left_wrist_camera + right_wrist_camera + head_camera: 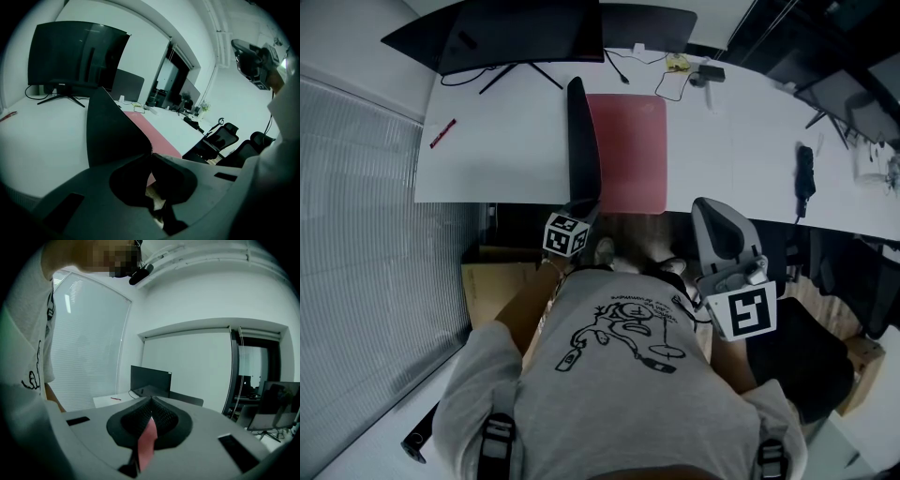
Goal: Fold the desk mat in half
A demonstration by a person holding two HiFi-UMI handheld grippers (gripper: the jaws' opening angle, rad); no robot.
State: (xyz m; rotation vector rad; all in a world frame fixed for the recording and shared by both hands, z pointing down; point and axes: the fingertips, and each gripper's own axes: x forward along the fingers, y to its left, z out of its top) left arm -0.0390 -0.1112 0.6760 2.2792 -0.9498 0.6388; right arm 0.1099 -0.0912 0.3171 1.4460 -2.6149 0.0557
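Desk mat (628,155) edge is pinched tight in left gripper (151,153) and stood upright (black underside out), ready for folding over. Right gripper (150,401) is kept clear, jaws closed on pink sliver (147,439).

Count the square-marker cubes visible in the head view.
2. One cube on the left gripper by the desk edge; the other cube on the right gripper, lower right.

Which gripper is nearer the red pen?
Left. The left gripper grips the desk mat's raised edge, the red pen to its left; the right gripper, pinching a pink strip, sits beyond the mat, off the desk.
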